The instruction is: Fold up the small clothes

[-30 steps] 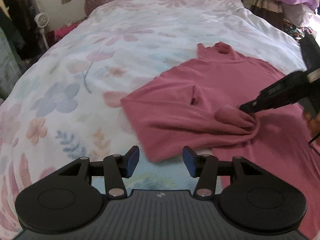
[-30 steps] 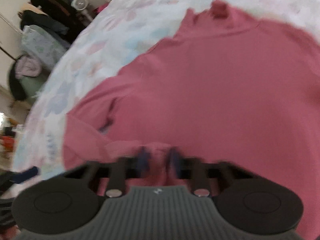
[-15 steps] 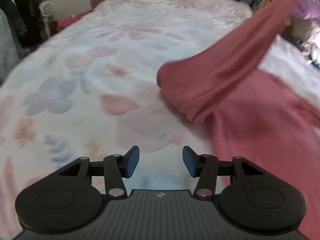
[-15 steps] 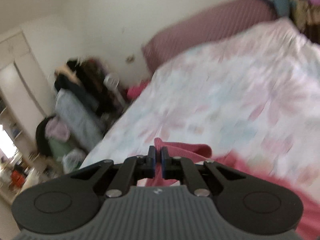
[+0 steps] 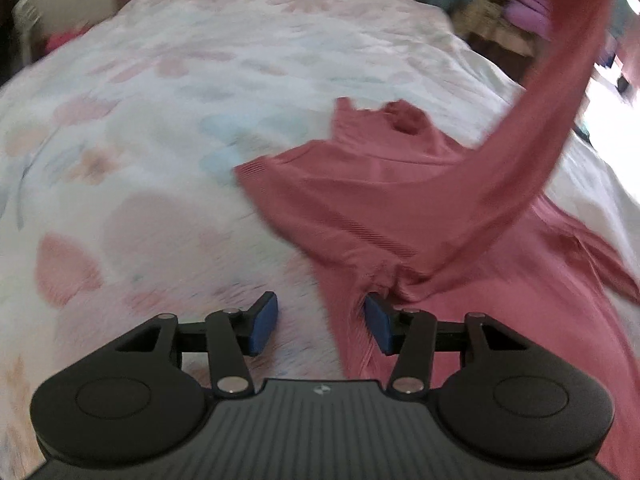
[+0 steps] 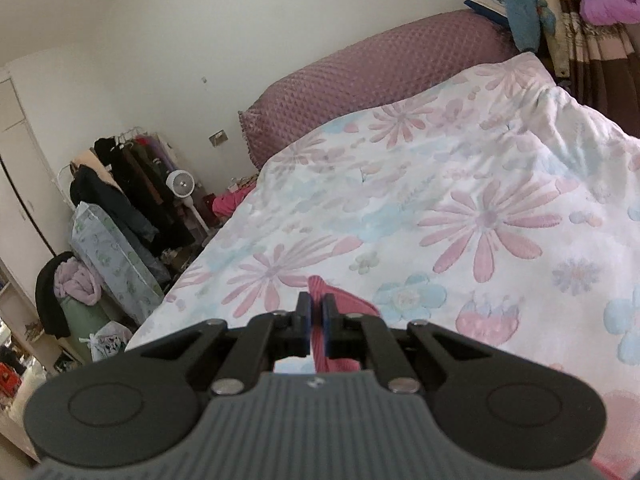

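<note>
Since a second ago, the sleeve (image 5: 532,148) of the pink sweater (image 5: 384,184) has gone from lying bunched on the sweater's body to stretching up toward the top right corner of my left view, pulled there by my right gripper (image 6: 316,320). Its blue pads are pressed together on the ribbed cuff (image 6: 320,292), with the floral bedspread (image 6: 480,200) beneath. My left gripper (image 5: 322,326) has dropped closer to the sweater's near edge; its jaws stand spread, holding nothing, and the sweater's edge runs between the pads. The sweater's body lies flat on the bed, collar (image 5: 406,118) away from me. No writing is readable; the left view is blurred.
</note>
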